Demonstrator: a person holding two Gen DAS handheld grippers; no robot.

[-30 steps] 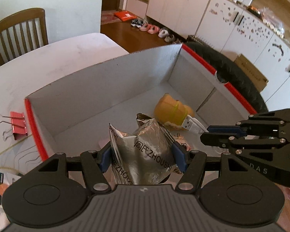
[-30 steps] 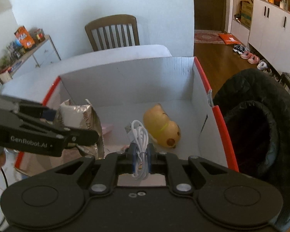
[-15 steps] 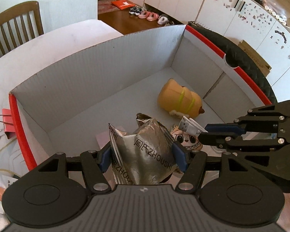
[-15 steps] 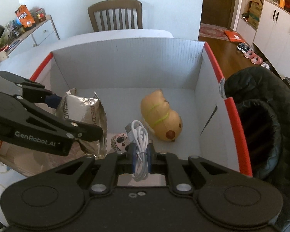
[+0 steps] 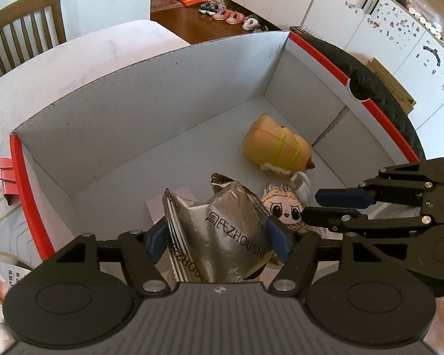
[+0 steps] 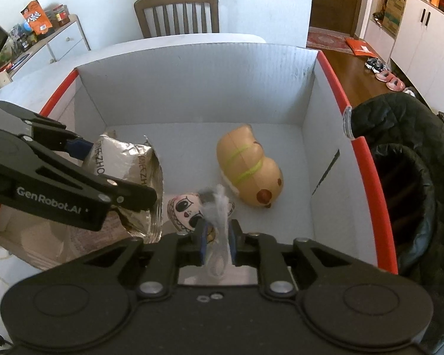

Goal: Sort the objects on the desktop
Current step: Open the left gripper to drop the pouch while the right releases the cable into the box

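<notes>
My left gripper [image 5: 217, 236] is shut on a silver foil snack packet [image 5: 222, 230] and holds it over the near side of a white cardboard box with red rims [image 5: 151, 100]. The packet also shows in the right wrist view [image 6: 124, 162]. My right gripper [image 6: 217, 236] has its jaws a little apart, and a blurred white USB cable [image 6: 217, 207] is slipping out between them. In the left wrist view the right gripper [image 5: 328, 205] is at the right, above the box floor. A tan plush toy [image 6: 248, 174] and a doll-face charm [image 6: 185, 210] lie in the box.
A pink note [image 5: 170, 204] lies on the box floor under the packet. A red binder clip [image 5: 6, 174] lies on the white table left of the box. A black quilted jacket [image 6: 405, 171] hangs over the box's right side. A wooden chair [image 6: 176, 11] stands beyond the table.
Both grippers have moved further over the box and lower. The right jaws have parted and the cable, held firmly before, is now blurred and dropping. The left still holds the packet.
</notes>
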